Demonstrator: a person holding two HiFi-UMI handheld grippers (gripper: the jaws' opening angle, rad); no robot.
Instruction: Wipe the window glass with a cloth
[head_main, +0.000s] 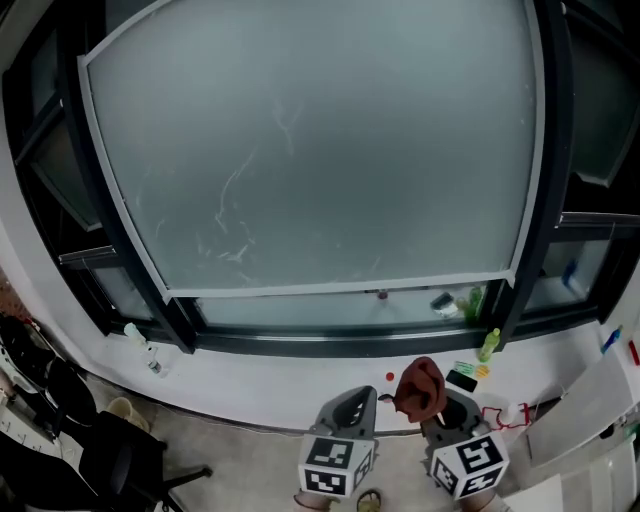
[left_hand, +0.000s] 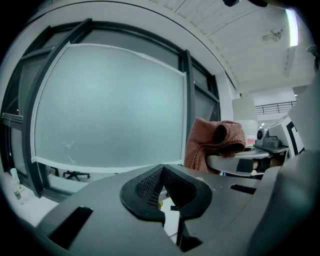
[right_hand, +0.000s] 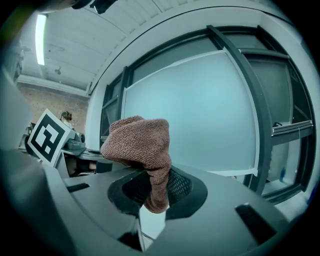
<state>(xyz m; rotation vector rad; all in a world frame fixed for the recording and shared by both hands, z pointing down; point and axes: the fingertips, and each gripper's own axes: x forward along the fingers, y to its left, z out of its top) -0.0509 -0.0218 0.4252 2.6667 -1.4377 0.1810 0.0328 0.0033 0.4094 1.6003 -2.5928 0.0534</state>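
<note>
A large frosted window pane (head_main: 310, 150) fills the wall ahead, with faint white streaks on its lower left. The same window pane (left_hand: 107, 105) (right_hand: 200, 112) shows in both gripper views. My right gripper (head_main: 440, 405) is shut on a reddish-brown knitted cloth (head_main: 422, 388) (right_hand: 142, 150), which bunches up above the jaws. It is held low, below the sill and well short of the glass. To its left my left gripper (head_main: 355, 408) (left_hand: 162, 197) is shut with nothing in it. From the left gripper view the cloth (left_hand: 215, 142) hangs to the right.
A white sill (head_main: 300, 370) runs under the window. On it stand a spray bottle (head_main: 140, 345) at the left and a green bottle (head_main: 488, 345) and small items at the right. Black office chairs (head_main: 90, 450) sit at the lower left.
</note>
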